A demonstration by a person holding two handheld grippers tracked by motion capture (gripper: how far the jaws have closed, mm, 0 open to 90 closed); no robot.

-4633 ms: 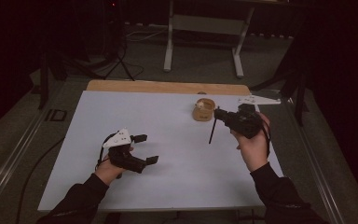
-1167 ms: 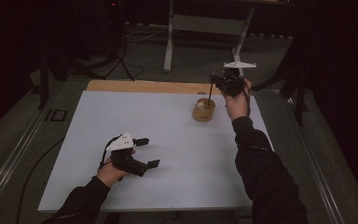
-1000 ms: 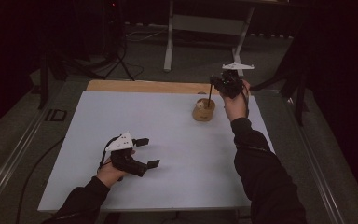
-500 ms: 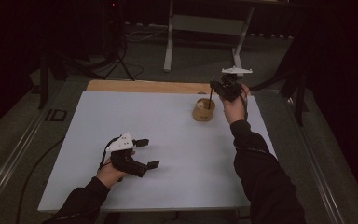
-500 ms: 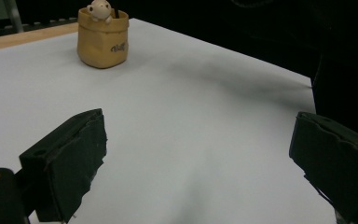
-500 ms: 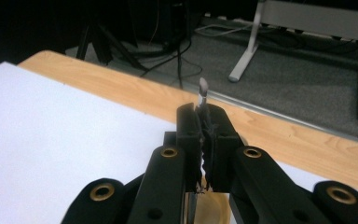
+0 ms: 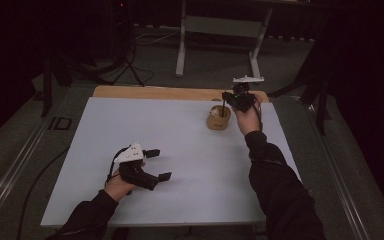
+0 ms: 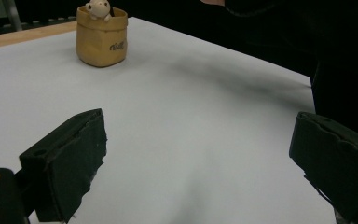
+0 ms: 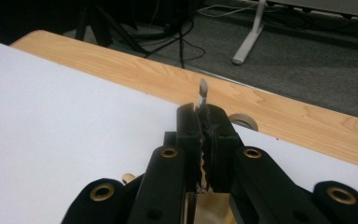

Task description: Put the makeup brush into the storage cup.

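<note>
White table (image 7: pixel 180 130): right gripper (image 7: pixel 236 97) pinches a pen (image 7: pixel 223 109) over the pot (image 7: pixel 218 118); left gripper (image 7: pixel 150 164) wide, empty. Tilt, and it misses.

White table (image 7: pixel 190 150) lies open; only a tan pot (image 7: pixel 218 118) obstructs

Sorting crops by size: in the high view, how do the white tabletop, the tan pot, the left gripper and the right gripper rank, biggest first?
1. White tabletop.
2. Left gripper.
3. Right gripper, though it sits farther from the camera, so this is unsure.
4. Tan pot.
</note>
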